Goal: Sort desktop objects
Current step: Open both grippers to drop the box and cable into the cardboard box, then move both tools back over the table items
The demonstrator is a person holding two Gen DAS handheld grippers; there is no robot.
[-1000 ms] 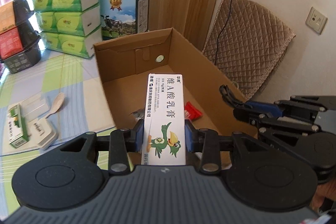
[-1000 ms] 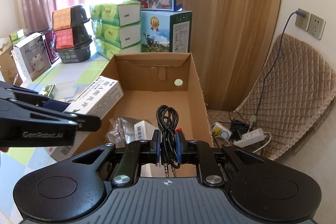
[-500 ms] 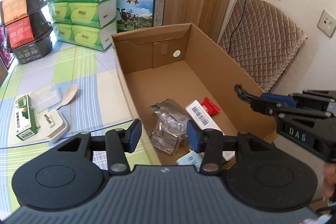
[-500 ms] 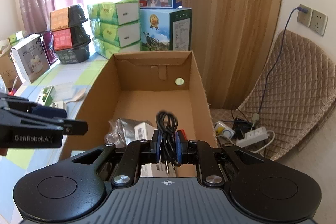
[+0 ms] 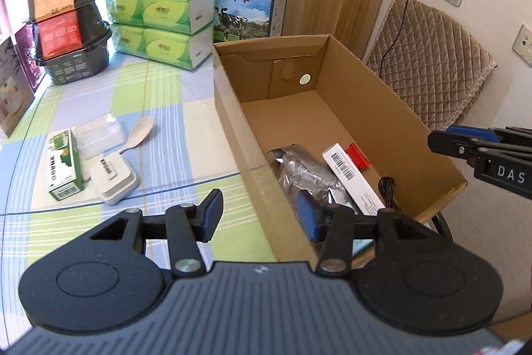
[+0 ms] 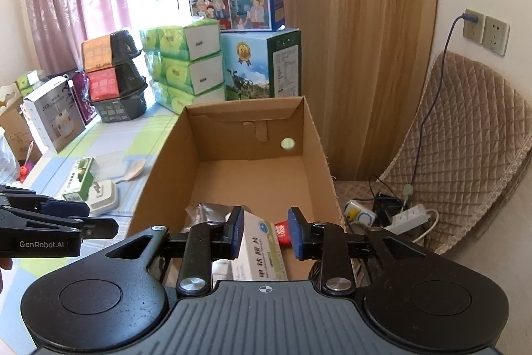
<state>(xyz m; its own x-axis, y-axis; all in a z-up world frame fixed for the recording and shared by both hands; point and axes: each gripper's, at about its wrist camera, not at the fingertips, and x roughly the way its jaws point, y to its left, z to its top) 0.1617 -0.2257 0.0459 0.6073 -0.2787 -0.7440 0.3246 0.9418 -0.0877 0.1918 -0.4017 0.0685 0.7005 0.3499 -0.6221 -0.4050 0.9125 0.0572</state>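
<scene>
**Operator:** I'm looking at a checked green-and-blue table (image 5: 109,102) by a curtained window, with tissue packs (image 5: 159,9) and milk cartons stacked at the back. From the left: a small green carton (image 5: 63,165), a clear plastic case (image 5: 98,135), a white charger-like block (image 5: 114,177) and a pale spoon (image 5: 139,132) all lie close together on the cloth. They're what's left to sort, I'd say.

**Partner:** And the box?

**Operator:** The cardboard box (image 5: 232,108) sits at the table's right edge. Inside it I see a crinkled silver pouch (image 5: 302,168), a long white carton (image 5: 352,178), a red packet (image 5: 357,155) and a coiled black cable (image 5: 387,192).

**Partner:** Fingers?

**Operator:** My left gripper (image 5: 259,213) is spread wide and empty, straddling the near box wall. My right gripper (image 6: 262,233) is also apart and empty, hovering over the box.

**Partner:** Risks?

**Operator:** The charger touches the green carton and the spoon handle, so a careless pinch may drag a neighbour along. The clear case looks slippery and could pop out. Swinging left, my finger might clip the box wall and shove the box towards the edge.
</scene>
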